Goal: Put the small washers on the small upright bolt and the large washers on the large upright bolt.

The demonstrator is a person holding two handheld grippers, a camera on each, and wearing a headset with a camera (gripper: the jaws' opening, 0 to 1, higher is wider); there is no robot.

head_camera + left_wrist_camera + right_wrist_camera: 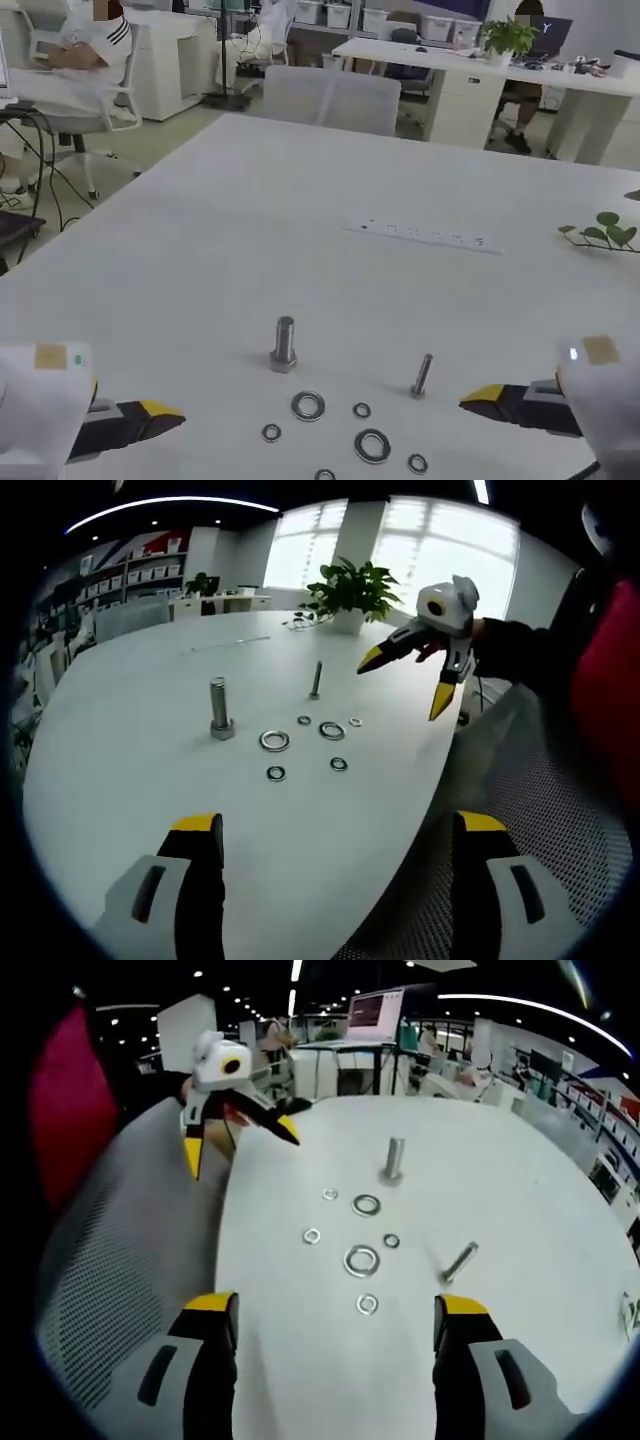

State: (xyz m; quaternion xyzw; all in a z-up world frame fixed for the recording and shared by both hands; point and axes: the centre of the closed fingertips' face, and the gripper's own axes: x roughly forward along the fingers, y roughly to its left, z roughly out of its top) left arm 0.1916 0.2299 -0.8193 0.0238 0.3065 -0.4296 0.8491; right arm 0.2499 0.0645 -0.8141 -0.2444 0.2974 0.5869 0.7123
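Note:
The large upright bolt [283, 345] stands left of the thinner small upright bolt [422, 376] on the white table [300, 220]. In front of them lie loose washers: two large ones [308, 406] [372, 446] and several small ones, such as one [361, 410] between the bolts. My left gripper [170, 418] hovers at the near left, open and empty. My right gripper [475, 400] is at the near right, also open and empty. In the left gripper view my own jaws [335, 825] frame the washers [274, 741]. The right gripper view [335, 1305] shows the same spread [361, 1260].
A white power strip [425, 237] lies further back on the table. Plant leaves [600, 232] reach in at the right edge. A grey chair [330, 100] stands behind the far edge, with desks and seated people beyond. A mesh chair seat [130, 1260] is near me.

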